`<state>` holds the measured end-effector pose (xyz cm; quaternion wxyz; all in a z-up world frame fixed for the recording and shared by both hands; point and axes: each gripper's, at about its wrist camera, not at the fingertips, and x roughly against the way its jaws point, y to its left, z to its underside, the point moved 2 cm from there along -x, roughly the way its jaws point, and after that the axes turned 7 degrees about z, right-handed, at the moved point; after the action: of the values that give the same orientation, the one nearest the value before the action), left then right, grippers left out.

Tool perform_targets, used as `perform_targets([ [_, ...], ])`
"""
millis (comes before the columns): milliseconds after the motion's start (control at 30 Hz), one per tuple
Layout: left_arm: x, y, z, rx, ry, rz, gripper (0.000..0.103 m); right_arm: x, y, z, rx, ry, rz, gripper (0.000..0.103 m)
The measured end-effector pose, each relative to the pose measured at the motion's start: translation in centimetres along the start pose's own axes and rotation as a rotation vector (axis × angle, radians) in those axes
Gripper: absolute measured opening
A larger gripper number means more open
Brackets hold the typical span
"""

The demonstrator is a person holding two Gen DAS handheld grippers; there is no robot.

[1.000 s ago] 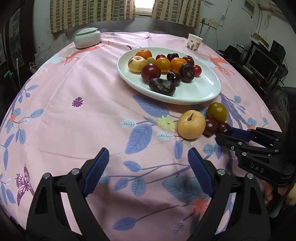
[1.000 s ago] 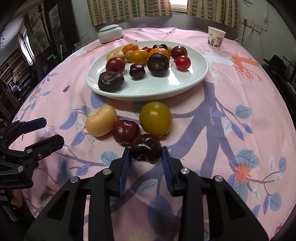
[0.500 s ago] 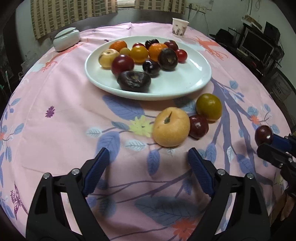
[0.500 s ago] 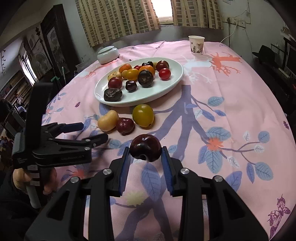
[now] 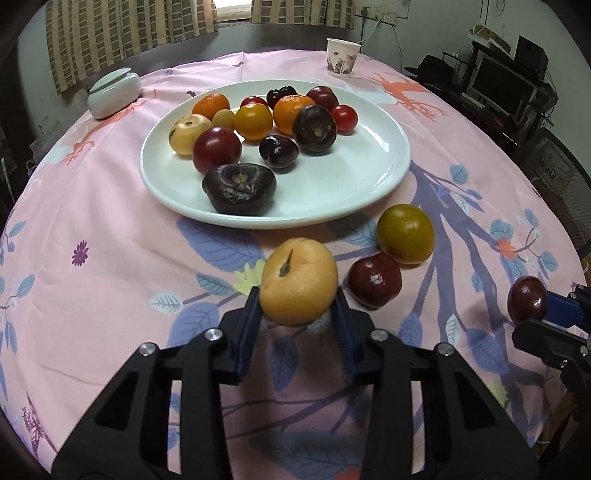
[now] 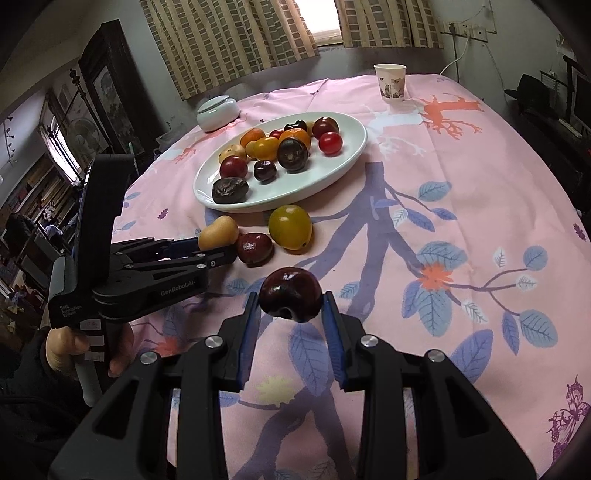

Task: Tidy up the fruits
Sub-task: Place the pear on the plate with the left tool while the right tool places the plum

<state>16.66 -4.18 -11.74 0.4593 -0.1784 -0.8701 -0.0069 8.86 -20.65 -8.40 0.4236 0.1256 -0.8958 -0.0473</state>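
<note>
- Slippage threatening: left claw (image 5: 298, 314), jaws just closing, pinching round yellow fruit (image 5: 298, 280) low, on tabletop (image 5: 110, 266) near plate (image 5: 369, 192).
- Right claw (image 6: 290, 317) clamping raised dark plum (image 6: 290, 294); risking bruising.

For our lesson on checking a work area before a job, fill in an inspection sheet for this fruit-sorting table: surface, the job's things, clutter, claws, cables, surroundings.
Surface: round table under a pink leaf-print cloth.
Job's things: white plate bearing about a dozen fruits; green-yellow fruit and red fruit lie on the cloth beside the plate.
Clutter: paper cup and lidded white dish at the far edge.
Claws: left claw has just been closing and now grips the yellow pear, which rests on the cloth; right claw holds a dark plum above the cloth.
Cables: wall socket with a cord behind the table.
Surroundings: checked curtains, dark monitor, bookshelves.
</note>
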Motion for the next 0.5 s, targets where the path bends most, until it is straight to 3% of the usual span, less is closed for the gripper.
perform_targets([
  [500, 5.7, 1.1, 2.4, 0.056, -0.064, 0.090, 0.038, 0.0, 4.0, -0.7, 0.068, -0.001, -0.010, 0.034],
])
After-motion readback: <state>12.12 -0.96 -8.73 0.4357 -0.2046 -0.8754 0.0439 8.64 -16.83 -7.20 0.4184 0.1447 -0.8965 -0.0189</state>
